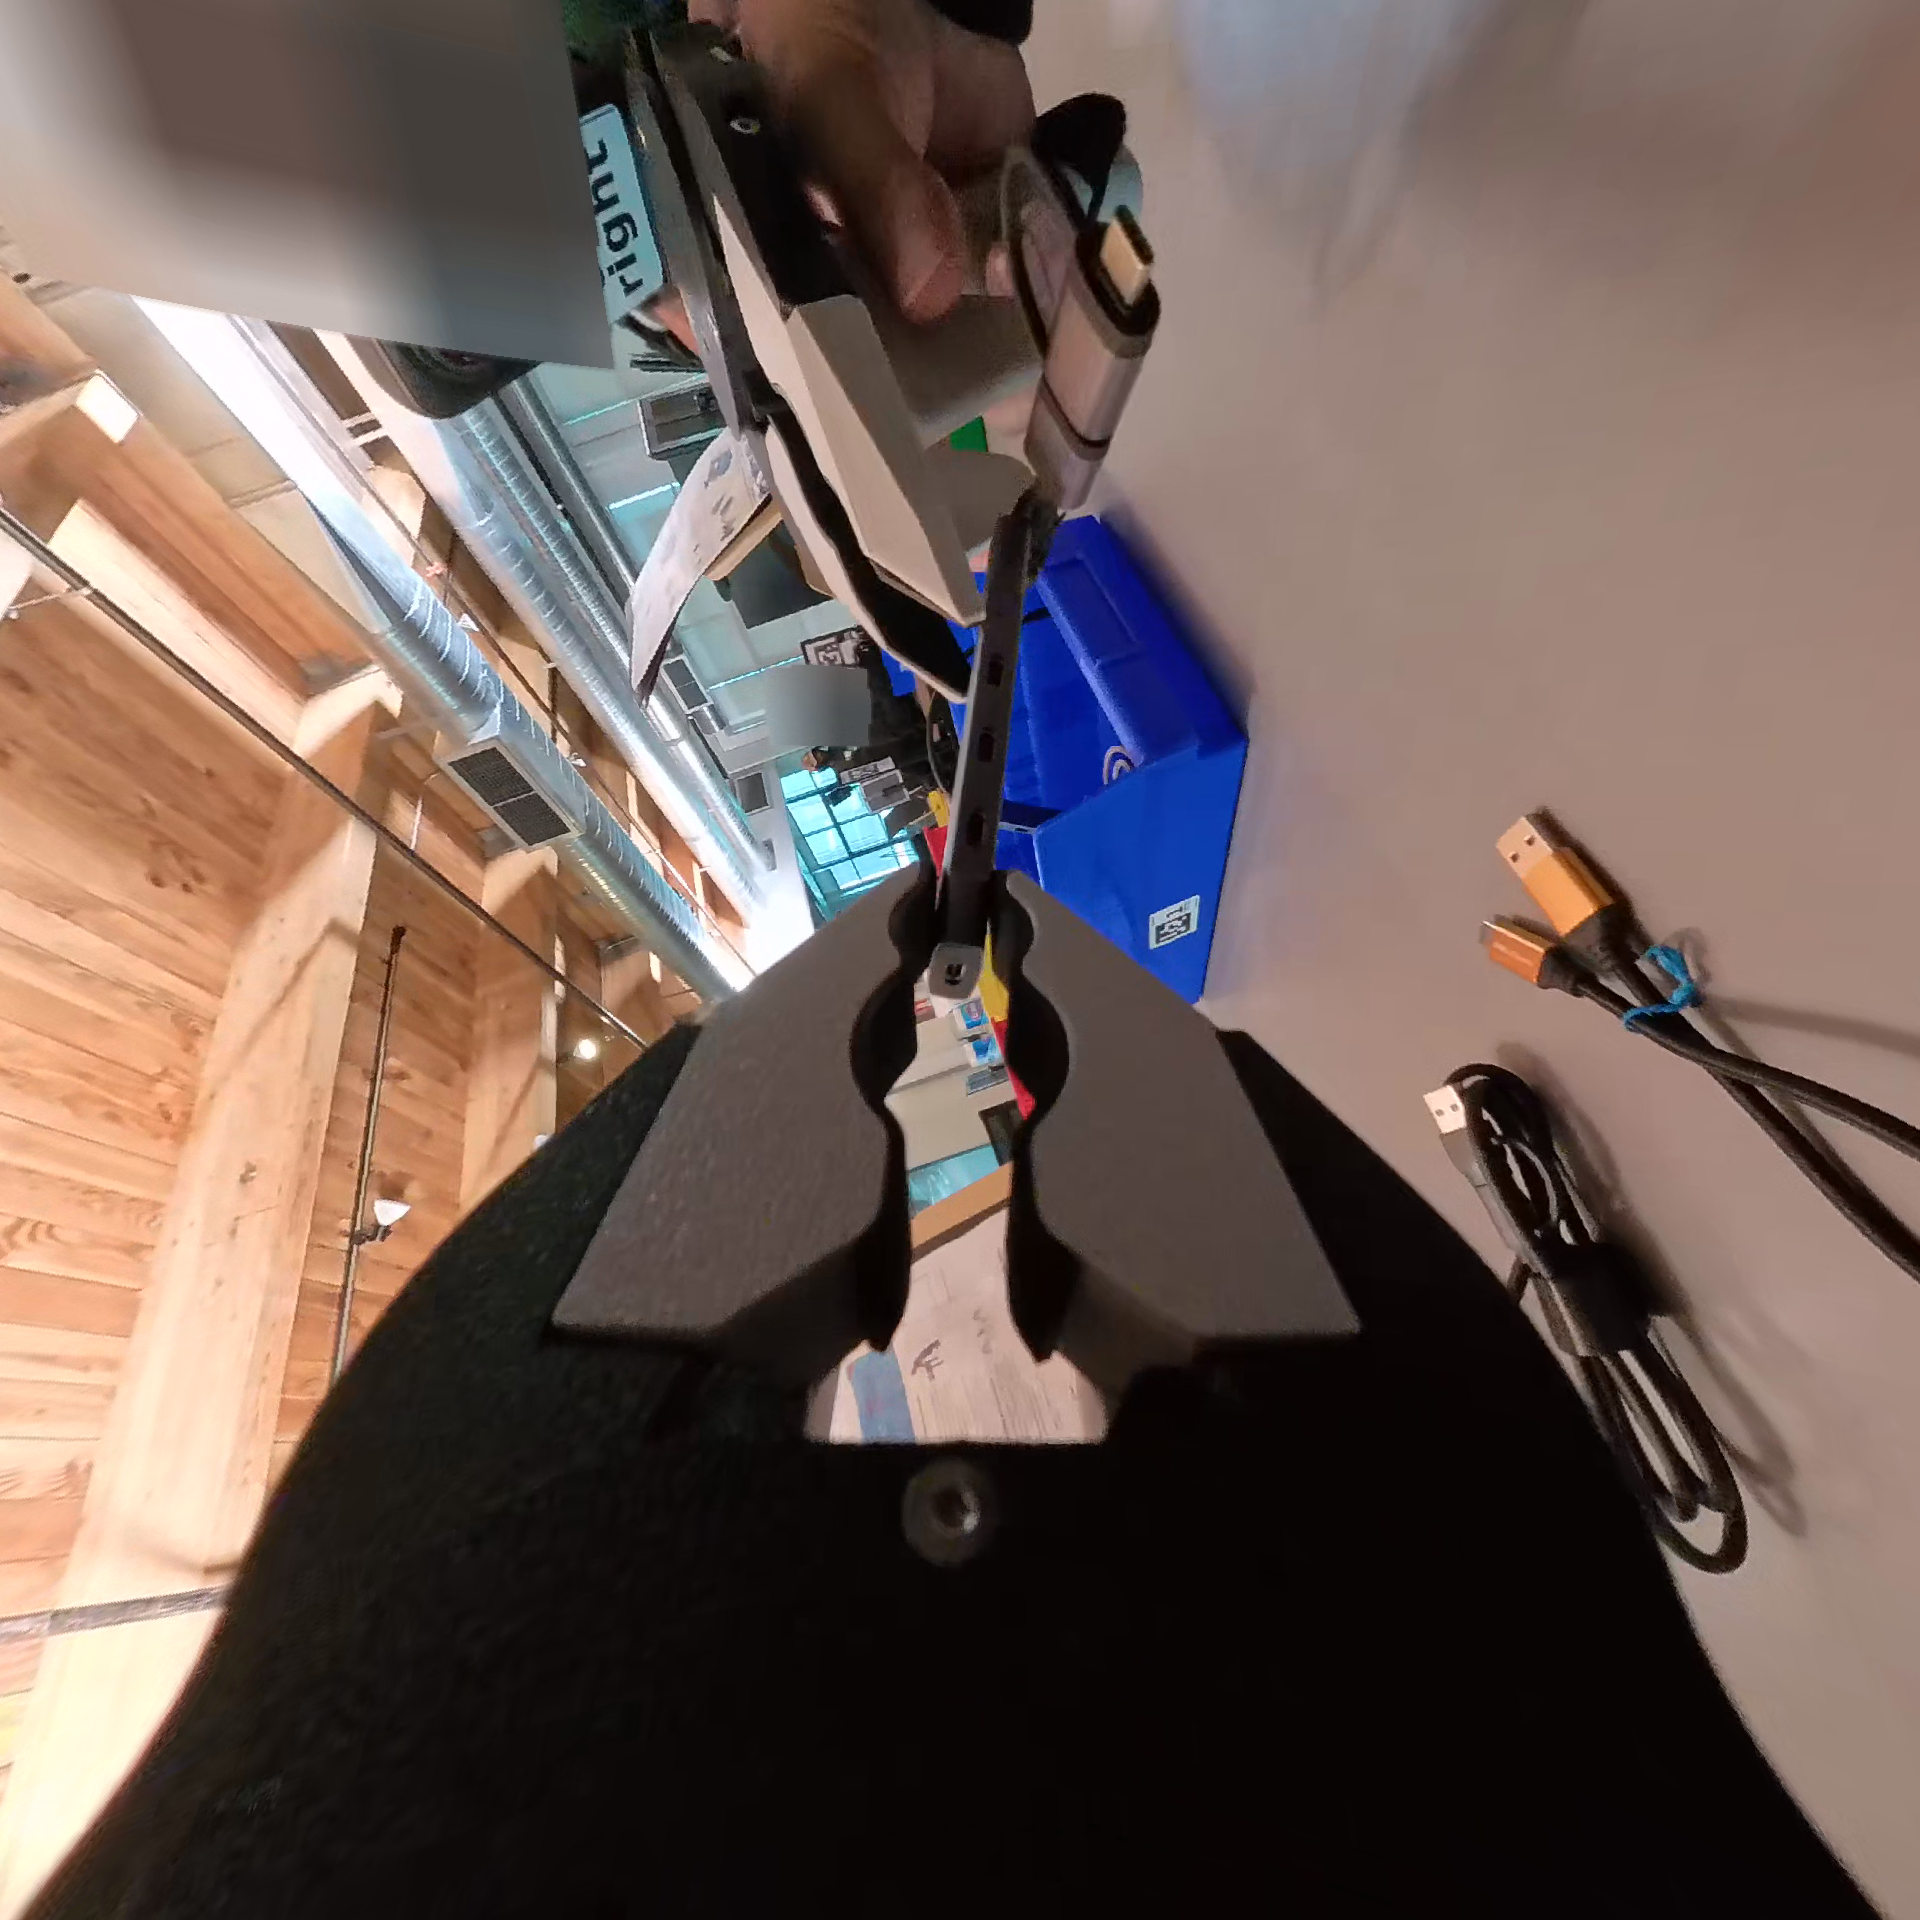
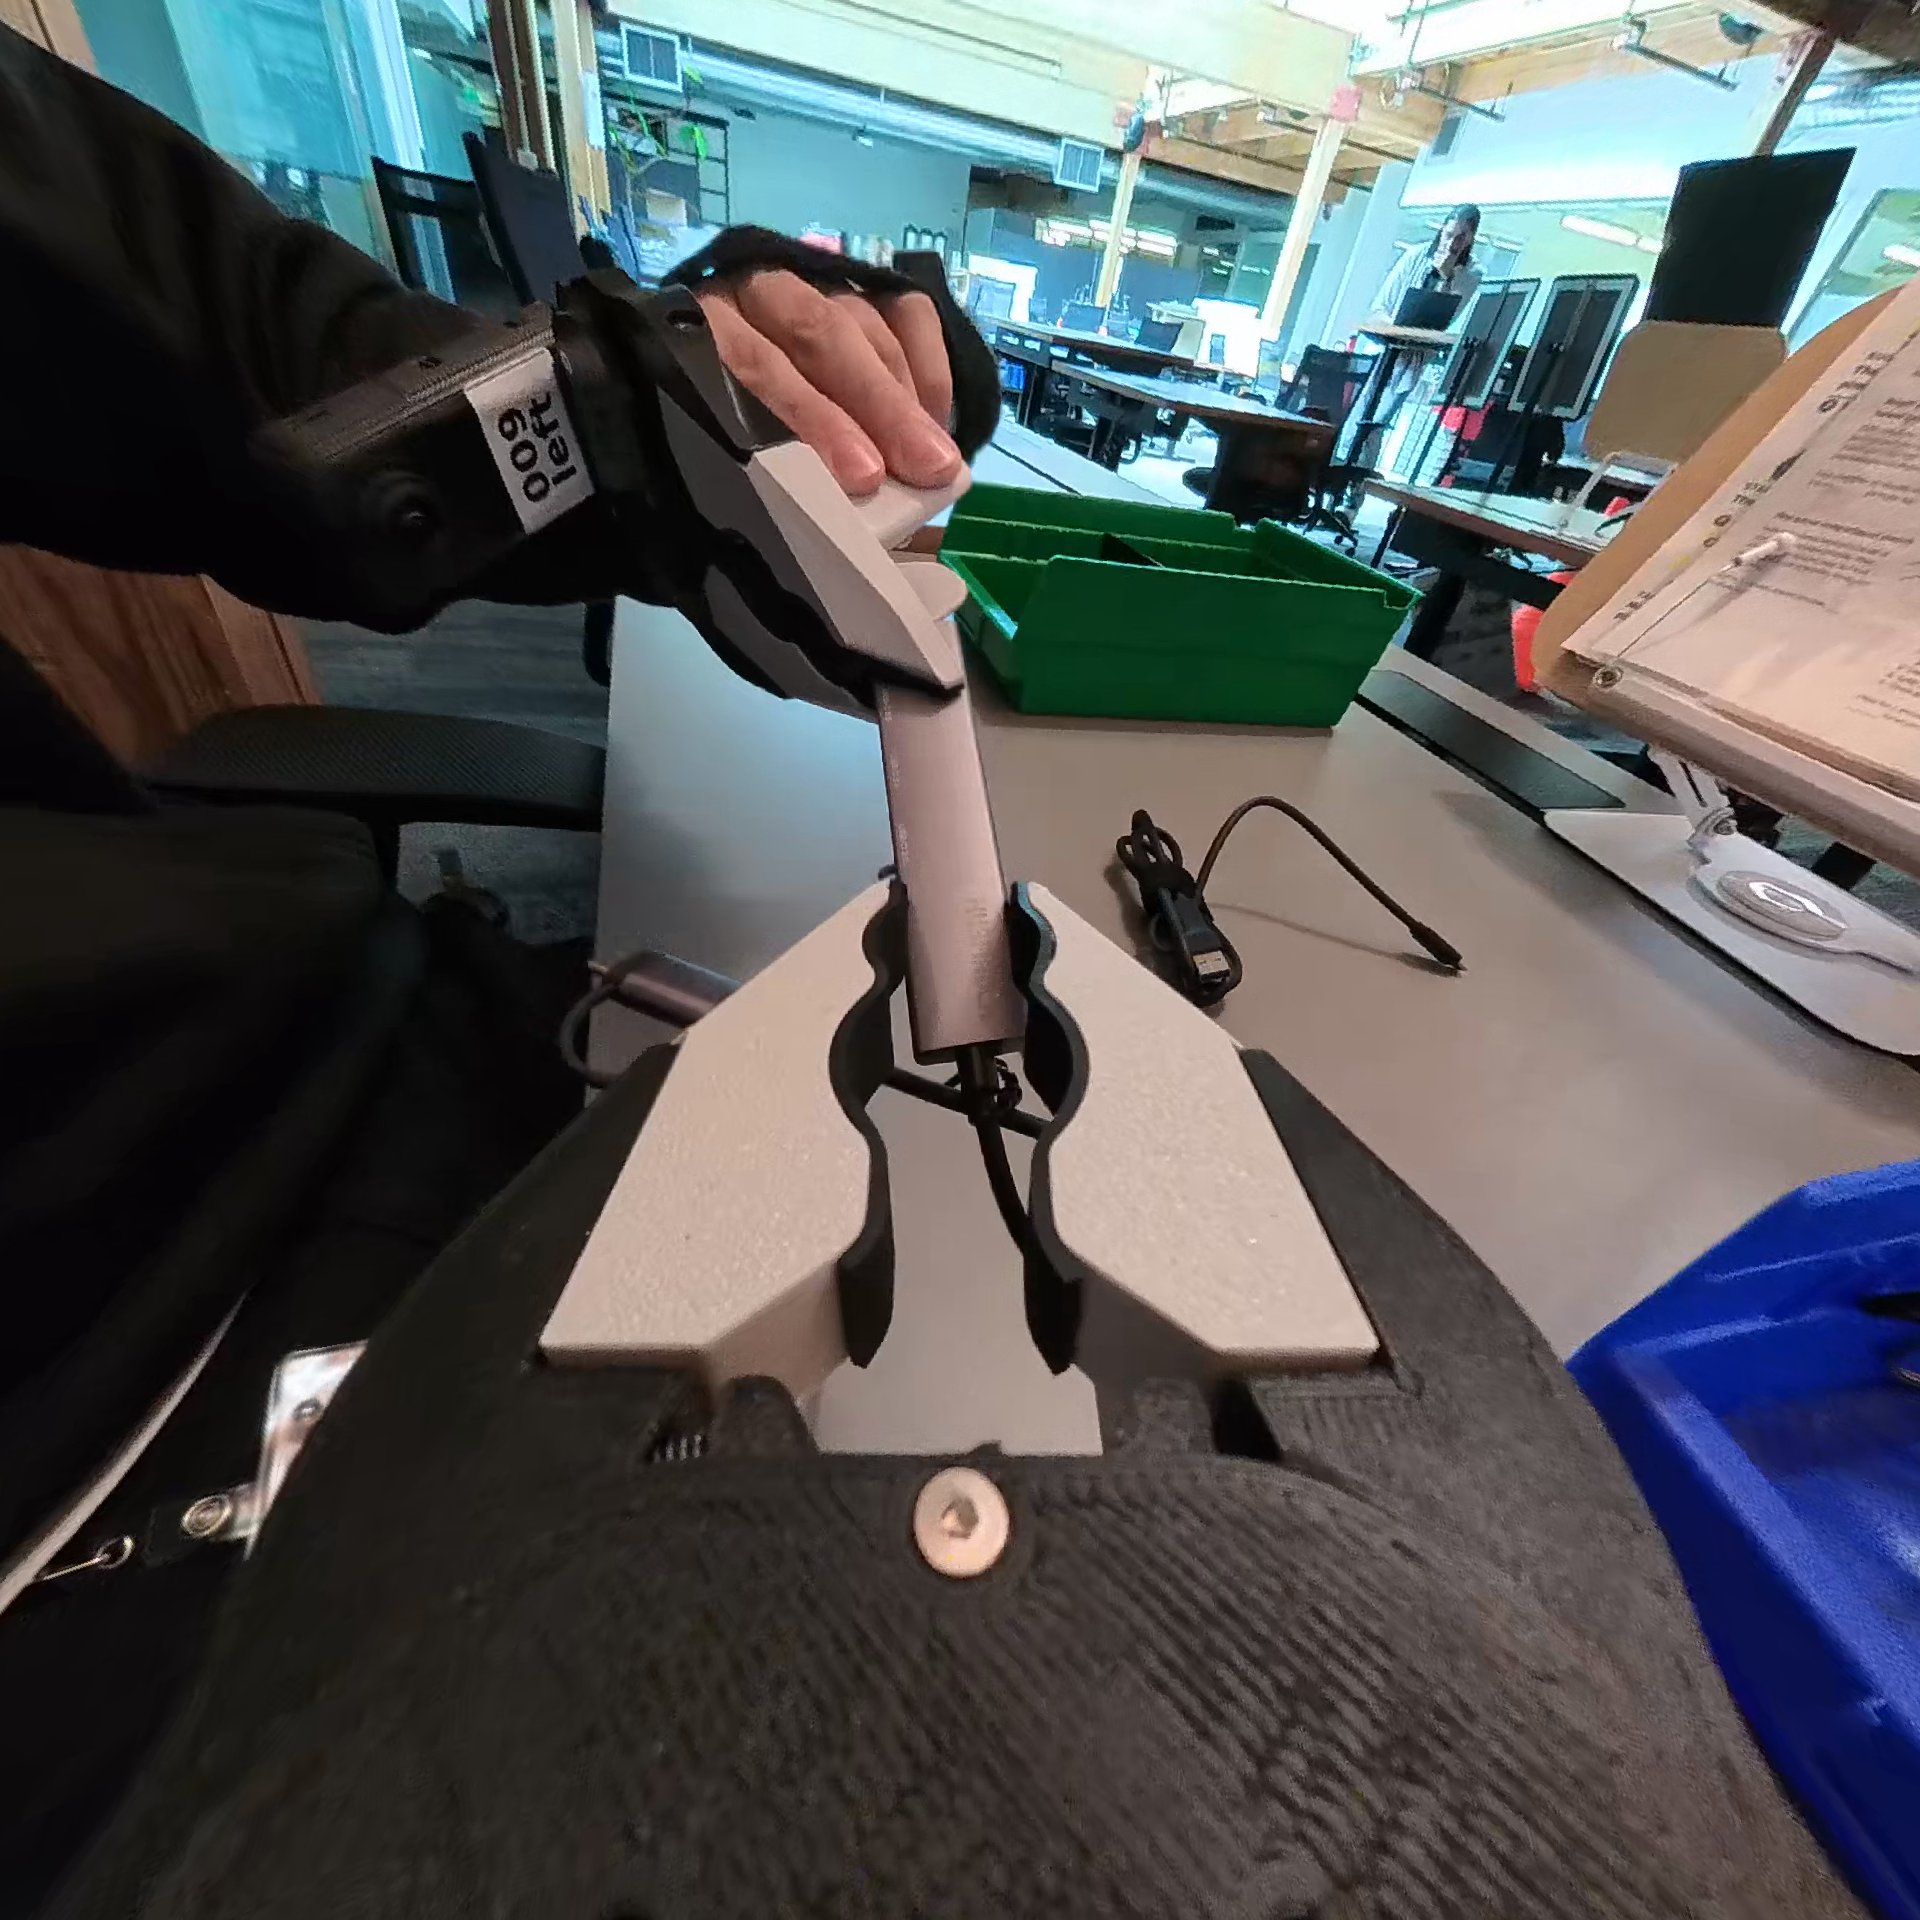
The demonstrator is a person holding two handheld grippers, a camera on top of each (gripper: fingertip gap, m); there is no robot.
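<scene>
Clamping one grey USB hub (image 2: 951,914) between them, left hand-held gripper (image 1: 961,940) and right hand-held gripper (image 2: 956,935), over grey table (image 2: 1455,1091).

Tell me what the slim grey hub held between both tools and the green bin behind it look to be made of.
Grey hub: probably anodised aluminium, judging by its matte, even metallic sheen and crisp edges; coated plastic is possible. Both the left tool and right tool clamp it. Green bin: moulded plastic, with uniform saturated colour, slight gloss and a thick rolled rim.
</scene>
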